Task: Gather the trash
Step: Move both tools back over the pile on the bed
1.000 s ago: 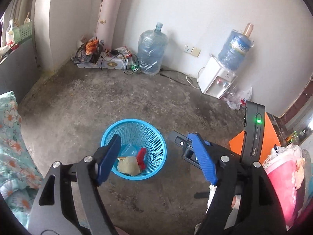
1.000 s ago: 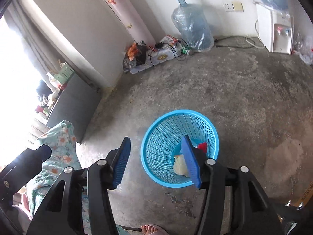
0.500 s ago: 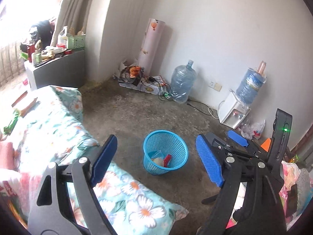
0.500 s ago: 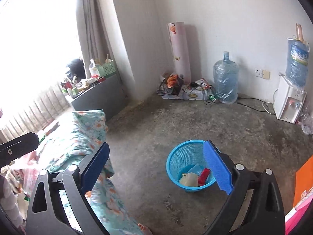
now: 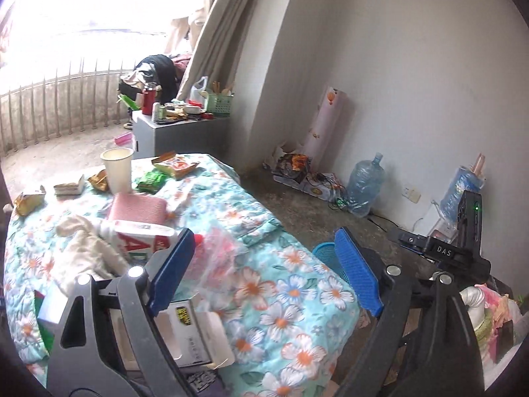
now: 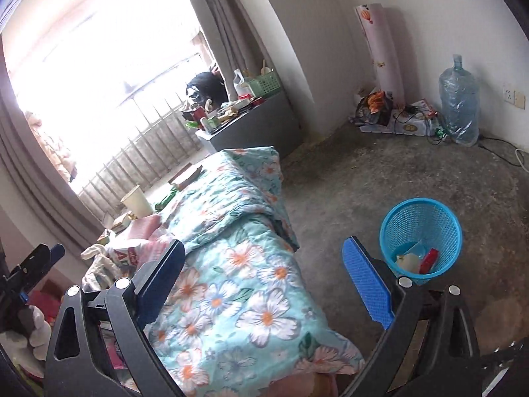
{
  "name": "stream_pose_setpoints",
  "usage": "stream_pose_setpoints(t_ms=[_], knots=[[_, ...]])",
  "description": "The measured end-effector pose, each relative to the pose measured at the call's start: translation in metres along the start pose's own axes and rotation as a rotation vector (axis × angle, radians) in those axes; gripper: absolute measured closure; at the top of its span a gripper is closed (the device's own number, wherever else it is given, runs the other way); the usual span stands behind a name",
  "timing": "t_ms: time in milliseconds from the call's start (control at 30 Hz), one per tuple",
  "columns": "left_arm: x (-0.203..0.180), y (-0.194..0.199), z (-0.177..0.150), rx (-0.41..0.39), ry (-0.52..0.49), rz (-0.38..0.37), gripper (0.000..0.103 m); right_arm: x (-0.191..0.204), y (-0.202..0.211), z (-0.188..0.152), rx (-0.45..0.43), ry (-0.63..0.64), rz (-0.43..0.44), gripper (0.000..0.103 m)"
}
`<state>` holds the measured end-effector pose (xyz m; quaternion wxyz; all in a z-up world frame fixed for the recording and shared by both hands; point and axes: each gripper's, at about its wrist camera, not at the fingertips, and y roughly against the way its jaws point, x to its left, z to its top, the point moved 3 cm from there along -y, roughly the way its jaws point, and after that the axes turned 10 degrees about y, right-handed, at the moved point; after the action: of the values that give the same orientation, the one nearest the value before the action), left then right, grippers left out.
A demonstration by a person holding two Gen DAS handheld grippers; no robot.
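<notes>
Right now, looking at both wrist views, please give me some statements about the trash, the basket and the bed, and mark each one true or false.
1. The blue basket stands on the floor beside the bed. True.
2. The basket is empty. False: trash lies at its bottom, including a red item.
3. A paper cup stands upright on the floral quilt. True.
4. The right hand-held gripper holds a wrapper. False: nothing is between its blue pads.
5. Snack wrappers lie near the cup. True.
</notes>
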<state>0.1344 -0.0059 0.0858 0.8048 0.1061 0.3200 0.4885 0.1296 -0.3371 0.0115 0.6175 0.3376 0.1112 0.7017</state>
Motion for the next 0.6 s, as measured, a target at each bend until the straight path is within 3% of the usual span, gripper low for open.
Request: stream_pose_setpoints(t_ms=[200,600], knots=[[0.058,0.041,-0.010,-0.050,0.102,0.093,0.021,0.036,-0.026,-0.007,0.073,-0.024,0.152,0.010],[0.127,0.072,-0.023,-0.093,0.218,0.196,0.021,0.076,-0.084,-0.024,0.238,-0.063,0.286,0.010]])
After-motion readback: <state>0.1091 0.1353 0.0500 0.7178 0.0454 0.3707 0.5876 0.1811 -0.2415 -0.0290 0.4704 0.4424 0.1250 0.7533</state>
